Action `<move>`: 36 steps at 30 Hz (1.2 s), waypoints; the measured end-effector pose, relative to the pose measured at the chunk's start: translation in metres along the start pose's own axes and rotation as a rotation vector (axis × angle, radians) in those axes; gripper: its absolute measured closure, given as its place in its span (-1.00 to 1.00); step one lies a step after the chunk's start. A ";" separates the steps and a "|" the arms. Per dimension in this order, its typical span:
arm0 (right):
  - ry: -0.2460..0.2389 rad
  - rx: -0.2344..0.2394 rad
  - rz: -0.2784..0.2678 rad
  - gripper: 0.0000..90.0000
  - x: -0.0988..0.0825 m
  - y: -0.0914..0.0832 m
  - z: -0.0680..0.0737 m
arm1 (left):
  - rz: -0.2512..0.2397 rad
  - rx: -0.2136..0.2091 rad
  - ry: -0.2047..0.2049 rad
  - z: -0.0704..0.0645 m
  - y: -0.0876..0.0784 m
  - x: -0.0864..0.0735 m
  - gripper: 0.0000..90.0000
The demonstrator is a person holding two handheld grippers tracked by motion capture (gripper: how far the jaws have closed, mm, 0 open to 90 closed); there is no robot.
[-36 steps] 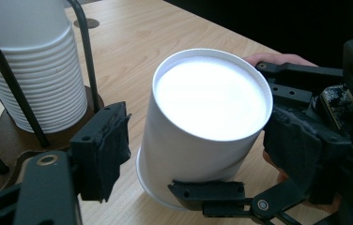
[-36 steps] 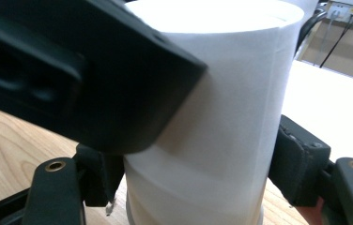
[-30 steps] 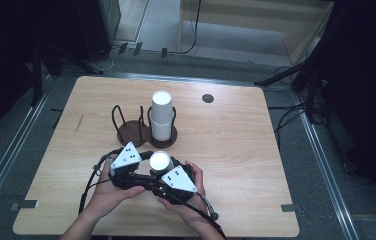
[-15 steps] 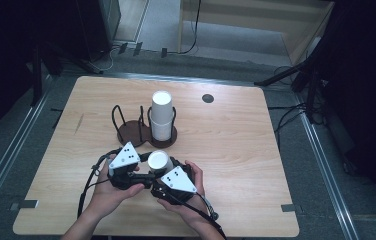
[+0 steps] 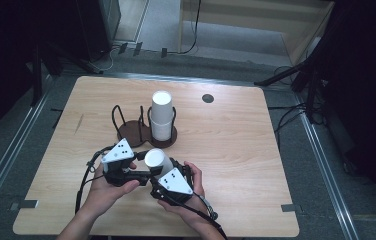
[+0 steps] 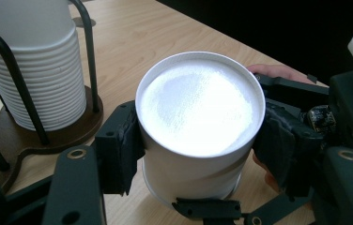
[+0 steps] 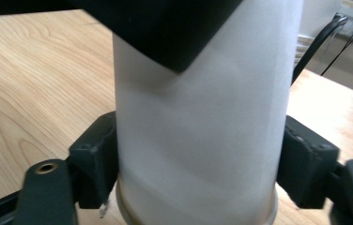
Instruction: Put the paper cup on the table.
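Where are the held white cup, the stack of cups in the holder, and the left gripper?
held white cup (image 6: pixel 198 112), left gripper view, its closed end
stack of cups (image 5: pixel 162 120), high view, its side wall
left gripper (image 5: pixel 143 172), high view, between its fingertips

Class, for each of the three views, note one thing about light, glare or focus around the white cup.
High view: the table is lit, its surroundings dark. Left gripper view: the cup glares white on its upturned base, grainy, detail washed out. Right gripper view: the cup wall is soft and out of focus, with a dark blurred shape across the top.
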State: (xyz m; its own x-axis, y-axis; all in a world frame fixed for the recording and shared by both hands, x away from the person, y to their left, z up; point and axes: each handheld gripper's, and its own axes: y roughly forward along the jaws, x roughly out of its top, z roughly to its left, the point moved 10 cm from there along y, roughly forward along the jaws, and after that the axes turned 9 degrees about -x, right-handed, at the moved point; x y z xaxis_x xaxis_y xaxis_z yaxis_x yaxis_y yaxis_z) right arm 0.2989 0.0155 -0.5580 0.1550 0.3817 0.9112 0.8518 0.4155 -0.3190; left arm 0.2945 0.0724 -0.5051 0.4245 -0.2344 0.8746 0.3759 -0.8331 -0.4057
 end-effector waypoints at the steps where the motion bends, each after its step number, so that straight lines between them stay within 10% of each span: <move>1: -0.008 -0.004 0.000 -0.41 -0.001 -0.001 0.000 | 0.007 -0.005 -0.012 0.000 0.000 0.000 -0.24; 24: -0.296 -0.067 -0.074 -0.36 -0.002 -0.004 0.009 | 0.155 -0.061 -0.138 0.003 0.000 -0.012 -0.37; 36: -0.282 -0.066 -0.064 -0.68 -0.001 -0.003 0.006 | 0.136 -0.066 -0.125 0.006 -0.001 -0.011 -0.24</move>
State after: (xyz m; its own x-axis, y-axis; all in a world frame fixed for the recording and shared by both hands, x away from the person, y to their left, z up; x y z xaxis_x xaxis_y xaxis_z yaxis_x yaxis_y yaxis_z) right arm 0.2934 0.0186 -0.5595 -0.0367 0.5746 0.8176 0.8877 0.3946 -0.2374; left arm 0.2941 0.0792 -0.5159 0.5680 -0.2865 0.7716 0.2550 -0.8301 -0.4959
